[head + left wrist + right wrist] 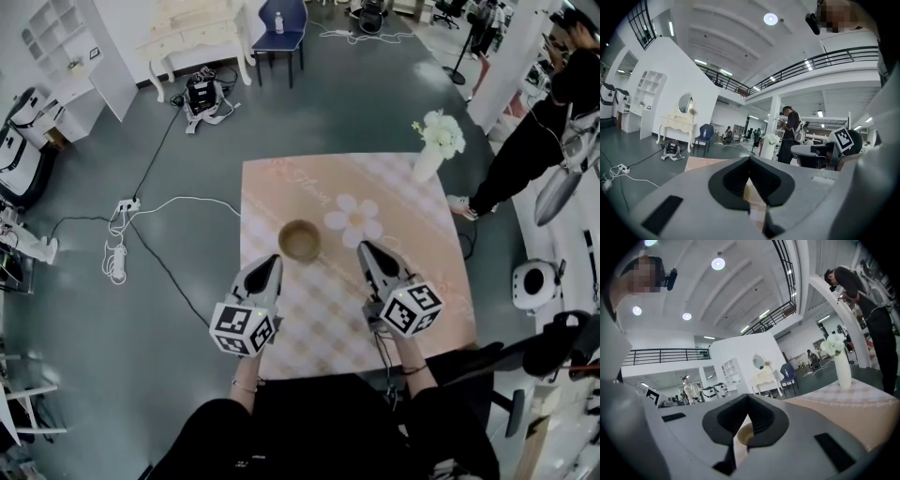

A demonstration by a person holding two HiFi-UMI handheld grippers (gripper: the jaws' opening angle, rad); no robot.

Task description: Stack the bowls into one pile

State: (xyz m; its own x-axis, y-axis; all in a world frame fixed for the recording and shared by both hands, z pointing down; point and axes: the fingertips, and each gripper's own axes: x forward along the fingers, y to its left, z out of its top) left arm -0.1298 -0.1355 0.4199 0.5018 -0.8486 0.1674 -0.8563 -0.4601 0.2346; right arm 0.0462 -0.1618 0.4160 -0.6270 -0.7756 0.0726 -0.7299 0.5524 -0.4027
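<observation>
The bowl (300,241) sits on the table (427,281), left of its middle. The left gripper (272,262) and right gripper (364,247) flank it over the near half, apart from it. Both have their fingers together and hold nothing. A vase (427,165) stands at the far right corner.

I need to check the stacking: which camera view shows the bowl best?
The head view: the bowl sits whole on the table, its round rim seen from above. The right gripper view shows only a slice of it behind the shut jaws of the right tool. The left gripper view shows no clear part of it.
</observation>
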